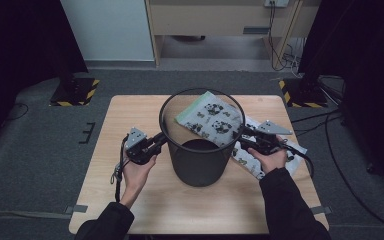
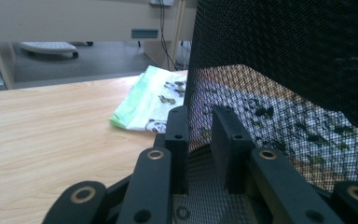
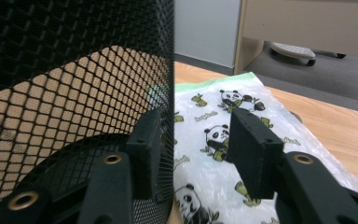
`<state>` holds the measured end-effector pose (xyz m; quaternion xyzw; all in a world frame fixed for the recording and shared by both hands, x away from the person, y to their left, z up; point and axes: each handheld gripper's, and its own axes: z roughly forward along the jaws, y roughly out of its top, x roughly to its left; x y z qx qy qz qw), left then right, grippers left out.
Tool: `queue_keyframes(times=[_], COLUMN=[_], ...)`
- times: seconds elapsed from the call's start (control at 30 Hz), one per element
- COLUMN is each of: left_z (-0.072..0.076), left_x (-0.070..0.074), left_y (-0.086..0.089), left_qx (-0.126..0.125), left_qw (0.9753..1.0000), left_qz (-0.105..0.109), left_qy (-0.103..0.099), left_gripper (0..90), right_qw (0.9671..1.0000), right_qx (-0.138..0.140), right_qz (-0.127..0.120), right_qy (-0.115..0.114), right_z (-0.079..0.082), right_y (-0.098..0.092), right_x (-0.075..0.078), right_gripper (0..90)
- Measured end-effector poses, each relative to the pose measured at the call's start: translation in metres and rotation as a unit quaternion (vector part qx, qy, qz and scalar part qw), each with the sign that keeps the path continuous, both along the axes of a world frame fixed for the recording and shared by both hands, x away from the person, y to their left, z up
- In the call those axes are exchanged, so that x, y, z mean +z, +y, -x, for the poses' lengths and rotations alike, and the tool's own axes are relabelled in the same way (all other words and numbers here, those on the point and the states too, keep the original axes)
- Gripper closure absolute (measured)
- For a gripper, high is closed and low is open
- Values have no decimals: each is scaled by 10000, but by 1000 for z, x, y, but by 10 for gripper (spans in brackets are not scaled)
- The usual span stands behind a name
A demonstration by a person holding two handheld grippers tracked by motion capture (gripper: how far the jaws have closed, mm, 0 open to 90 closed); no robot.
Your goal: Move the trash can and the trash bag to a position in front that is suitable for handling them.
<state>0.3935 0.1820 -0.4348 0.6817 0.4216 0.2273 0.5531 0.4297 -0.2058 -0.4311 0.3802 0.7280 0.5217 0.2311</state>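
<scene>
At the centre of the high view stands a round black wire-mesh bin (image 1: pixel 200 145) on a pale wooden table (image 1: pixel 130 200), upright, its open mouth facing up toward the camera and its walls narrowing slightly toward the base. Behind and to the right of it lie flat plastic bags (image 1: pixel 210 117) printed with pandas and green bamboo, one with a mint-green edge; part of them shows through the mesh.

From the left of that frame the left gripper (image 1: pixel 156 142) reaches the bin's rim, and from the right the right gripper (image 1: pixel 244 136) does the same, each held in a hand (image 1: pixel 139 172).

The left gripper view adds what the top camera cannot: the fine mesh wall (image 2: pixel 279 70) passes between the two black blocky jaws, one inside and one outside, with a gap left between them, so the grip is not clenched. The right gripper view shows the same straddle, its jaws set wider apart, released, with the glossy panda bag (image 3: pixel 214 135) lying beyond them.
</scene>
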Motion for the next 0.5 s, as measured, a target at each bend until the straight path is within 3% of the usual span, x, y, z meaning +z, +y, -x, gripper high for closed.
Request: queue_keyframes(times=[0.17,0.27,0.4,0.5], left_z=[2,3,9,13], left_x=[0,1,3,5], left_y=[-2,-5,-7,-7], left_qx=[-44,-126,-205,-218], left_qw=[10000,9999,9997,9998], left_qz=[1,7,-45,-23], left_qy=[5,19,79,18], left_gripper=[766,777,781,783], right_qw=[9999,9999,9999,9999], right_qx=[0,-13,6,41], right_qz=[-122,-57,-55,-67], right_qy=[78,117,112,89], right_z=[6,9,13,16], right_y=[-5,-8,-10,-9], right_x=[-1,1,1,1], right_gripper=[556,562,601,645])
